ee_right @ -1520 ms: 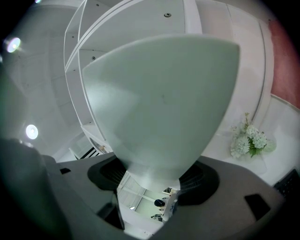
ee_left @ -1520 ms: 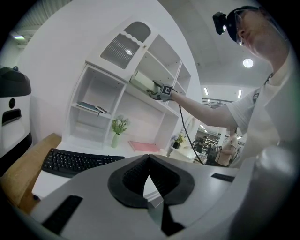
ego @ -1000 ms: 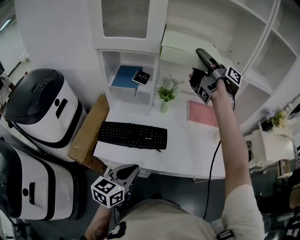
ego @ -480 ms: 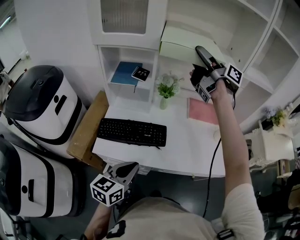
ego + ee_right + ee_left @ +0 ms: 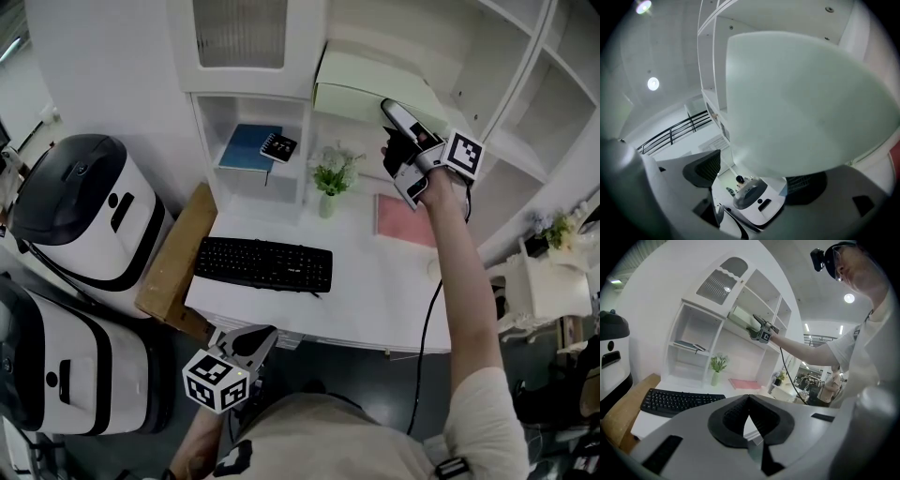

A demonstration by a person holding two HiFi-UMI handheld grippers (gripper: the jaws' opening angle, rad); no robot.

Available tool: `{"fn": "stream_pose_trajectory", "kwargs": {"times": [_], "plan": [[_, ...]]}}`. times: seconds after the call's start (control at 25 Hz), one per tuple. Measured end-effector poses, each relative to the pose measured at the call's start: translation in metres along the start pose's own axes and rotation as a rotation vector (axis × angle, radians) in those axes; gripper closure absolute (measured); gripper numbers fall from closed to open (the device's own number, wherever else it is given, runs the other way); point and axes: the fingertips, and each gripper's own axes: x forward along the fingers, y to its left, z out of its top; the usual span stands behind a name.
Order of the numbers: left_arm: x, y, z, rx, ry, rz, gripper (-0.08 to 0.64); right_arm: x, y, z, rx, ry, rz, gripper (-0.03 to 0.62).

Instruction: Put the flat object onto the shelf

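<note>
The flat object (image 5: pixel 361 82) is a pale green slab that lies on the upper shelf (image 5: pixel 487 141) of the white unit. It also shows in the left gripper view (image 5: pixel 739 316) and fills the right gripper view (image 5: pixel 801 103). My right gripper (image 5: pixel 386 127) is raised at the slab's near end. Its jaws have just been opening: the slab's edge sits between them, and the left pad (image 5: pixel 704 169) stands apart from it. My left gripper (image 5: pixel 251 345) hangs low by my waist, below the desk's front edge. Its pads (image 5: pixel 749 401) meet at the tips with nothing in them.
A black keyboard (image 5: pixel 264 265), a pink pad (image 5: pixel 403 223) and a small potted plant (image 5: pixel 328 178) are on the white desk. A blue notebook (image 5: pixel 246 147) lies in the lower cubby. Two white-and-black machines (image 5: pixel 75 206) and a wooden board (image 5: pixel 173 267) stand at the left.
The right gripper has rolled at the wrist and shifted slightly up and left along the slab. Its jaws stand wider. The left gripper has not moved.
</note>
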Motion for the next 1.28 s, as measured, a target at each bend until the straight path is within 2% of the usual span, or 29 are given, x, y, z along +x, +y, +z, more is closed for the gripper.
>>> {"fn": "stream_pose_trajectory", "kwargs": {"times": [0.16, 0.28, 0.44, 0.6, 0.96, 1.12, 1.28], "plan": [[0.001, -0.003, -0.001, 0.016, 0.005, 0.003, 0.546, -0.001, 0.002, -0.007, -0.118, 0.058, -0.007, 0.186], [0.002, -0.005, -0.002, 0.020, 0.009, 0.006, 0.546, -0.001, -0.004, -0.010, -0.211, 0.108, -0.063, 0.186], [0.001, -0.007, -0.004, 0.026, 0.014, 0.015, 0.546, 0.001, -0.014, -0.013, -0.276, 0.148, -0.150, 0.187], [-0.001, -0.010, -0.005, 0.030, 0.011, 0.023, 0.546, 0.001, -0.028, -0.014, -0.261, 0.143, -0.238, 0.189], [-0.011, -0.007, -0.008, 0.019, 0.002, 0.057, 0.546, 0.007, -0.031, -0.018, -0.174, 0.132, -0.199, 0.187], [-0.012, -0.007, -0.008, 0.021, 0.002, 0.060, 0.546, 0.005, -0.033, -0.017, -0.202, 0.093, -0.204, 0.183], [-0.013, -0.007, -0.007, 0.026, 0.000, 0.055, 0.546, 0.003, -0.026, -0.017, -0.191, 0.079, -0.181, 0.167]]}}
